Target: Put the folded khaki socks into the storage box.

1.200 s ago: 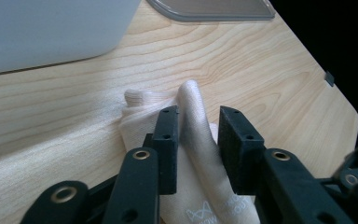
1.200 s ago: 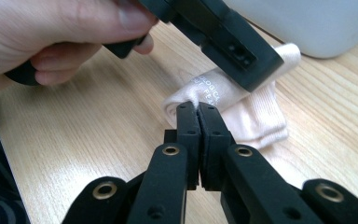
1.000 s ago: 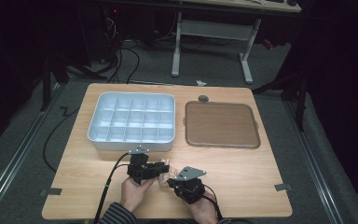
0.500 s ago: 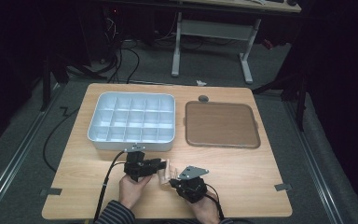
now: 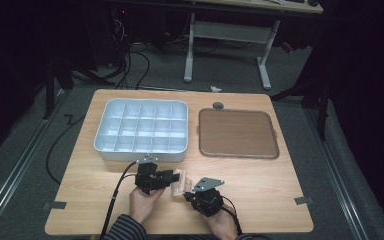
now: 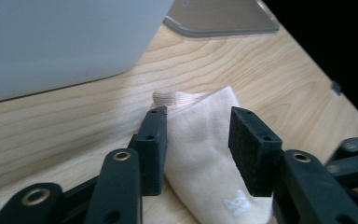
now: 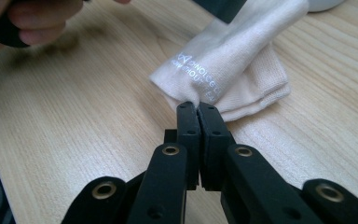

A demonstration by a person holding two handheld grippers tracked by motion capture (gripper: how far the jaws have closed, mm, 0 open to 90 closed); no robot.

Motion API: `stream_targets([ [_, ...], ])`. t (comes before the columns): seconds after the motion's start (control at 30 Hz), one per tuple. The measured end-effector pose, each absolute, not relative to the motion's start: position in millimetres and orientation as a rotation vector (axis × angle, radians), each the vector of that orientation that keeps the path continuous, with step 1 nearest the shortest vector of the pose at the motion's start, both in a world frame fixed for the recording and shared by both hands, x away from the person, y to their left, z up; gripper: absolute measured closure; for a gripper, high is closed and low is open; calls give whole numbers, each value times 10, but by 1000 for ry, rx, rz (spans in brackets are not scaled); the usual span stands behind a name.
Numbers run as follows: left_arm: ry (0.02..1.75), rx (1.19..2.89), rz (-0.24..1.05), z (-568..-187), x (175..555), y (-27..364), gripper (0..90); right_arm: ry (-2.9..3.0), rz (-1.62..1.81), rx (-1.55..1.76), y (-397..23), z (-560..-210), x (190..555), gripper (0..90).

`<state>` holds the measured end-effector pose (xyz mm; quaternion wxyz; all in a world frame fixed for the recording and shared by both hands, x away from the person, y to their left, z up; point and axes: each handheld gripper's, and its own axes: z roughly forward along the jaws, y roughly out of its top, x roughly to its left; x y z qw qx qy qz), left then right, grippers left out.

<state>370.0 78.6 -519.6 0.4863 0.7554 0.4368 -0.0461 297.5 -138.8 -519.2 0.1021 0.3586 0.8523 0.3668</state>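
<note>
My left gripper (image 6: 198, 144) has just been opening its jaws; they now stand apart astride the cream knitted sock (image 6: 205, 154) without pressing it, so I judge that side released. My right gripper (image 7: 198, 122) is clamped on the sock's folded corner (image 7: 186, 99). The sock, soft ribbed cotton with pale printed lettering, lies near the front edge of the light wooden table (image 5: 260, 190), in front of the white plastic compartment tray (image 5: 141, 128). The brown flat mat (image 5: 238, 133) sits right of the tray.
</note>
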Motion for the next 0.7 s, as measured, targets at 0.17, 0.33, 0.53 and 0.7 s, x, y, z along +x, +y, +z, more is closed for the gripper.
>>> stream_targets([
  [0.17,1066,1864,-106,-5229,3755,708,560,2525,1079,1057,-1387,-5216,2998,890],
  [0.33,1073,1904,-99,-5274,3775,659,562,2531,1067,1065,-1405,-5231,3001,889],
  [0.53,1070,1932,-84,-5261,3766,639,573,2522,1079,1047,-1409,-5201,2978,772],
  [0.7,1071,1935,-87,-5267,3768,637,574,2459,1155,1017,-1451,-5028,2924,828],
])
